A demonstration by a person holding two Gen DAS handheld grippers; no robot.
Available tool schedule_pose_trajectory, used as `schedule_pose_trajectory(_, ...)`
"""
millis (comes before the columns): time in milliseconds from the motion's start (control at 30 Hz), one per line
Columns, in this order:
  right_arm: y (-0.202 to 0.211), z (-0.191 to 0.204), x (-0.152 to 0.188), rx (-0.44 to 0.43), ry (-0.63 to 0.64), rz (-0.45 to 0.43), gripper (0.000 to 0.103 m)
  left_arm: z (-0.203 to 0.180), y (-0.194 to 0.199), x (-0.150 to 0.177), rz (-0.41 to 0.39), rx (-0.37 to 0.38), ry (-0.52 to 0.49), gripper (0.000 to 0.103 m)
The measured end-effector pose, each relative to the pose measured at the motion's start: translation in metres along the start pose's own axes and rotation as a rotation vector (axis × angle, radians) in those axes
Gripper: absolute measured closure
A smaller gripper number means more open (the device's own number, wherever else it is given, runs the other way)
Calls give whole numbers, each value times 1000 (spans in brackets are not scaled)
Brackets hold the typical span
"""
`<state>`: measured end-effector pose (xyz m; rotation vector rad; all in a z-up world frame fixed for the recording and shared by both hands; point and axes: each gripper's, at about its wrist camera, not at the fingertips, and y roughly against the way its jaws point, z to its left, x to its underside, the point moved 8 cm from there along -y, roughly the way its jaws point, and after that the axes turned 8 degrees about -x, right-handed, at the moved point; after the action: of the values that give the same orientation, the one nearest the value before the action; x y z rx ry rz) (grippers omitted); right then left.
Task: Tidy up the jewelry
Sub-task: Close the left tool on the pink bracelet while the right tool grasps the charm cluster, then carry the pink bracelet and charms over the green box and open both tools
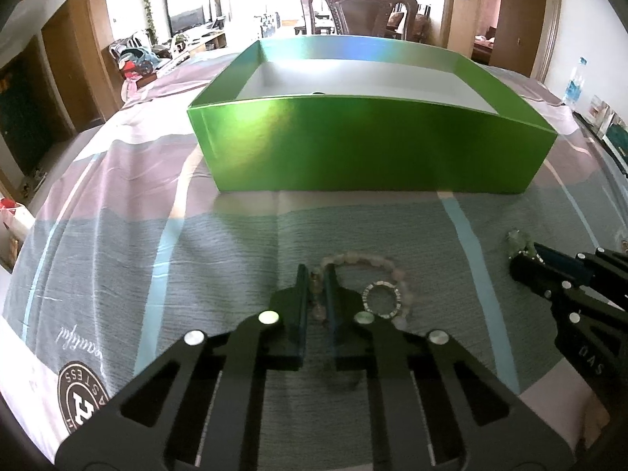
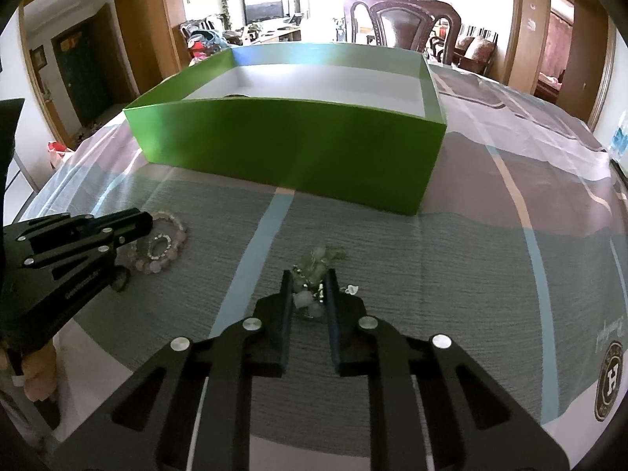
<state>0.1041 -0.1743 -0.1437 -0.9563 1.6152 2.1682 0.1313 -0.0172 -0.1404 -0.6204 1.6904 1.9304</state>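
- Left gripper: clenched on pink bracelet, bead strand pinched between the pads; rest of loop lies flat, trailing right of jaws.
- Ring: sparkly band, inside the bracelet loop, untouched.
- Right gripper: grasping green bracelet, pale glassy beads bunched between pads, small charm to the right.
- Box: glossy green card, white inside, open top, straight ahead of both grippers toward bed's far edge; roughly equal reach.
- Sheet: woven cloth, grey/pink blocks, blue stripes; both pcs near its front edge.
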Motion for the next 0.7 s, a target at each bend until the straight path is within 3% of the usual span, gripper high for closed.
schedule_pose_trajectory(367, 8, -1, -6, -19, -7, -43, 87, 21, 4, -7, -24, -16, 105, 95)
schedule_pose_trajectory(533, 8, -5, -6, -7, -25, -42, 87, 21, 11, -10, -54, -10, 109, 95)
schedule_pose_trajectory(700, 6, -10, -4, 7, -44, -29, 87, 15, 8, -7, -28, 10, 91, 95)
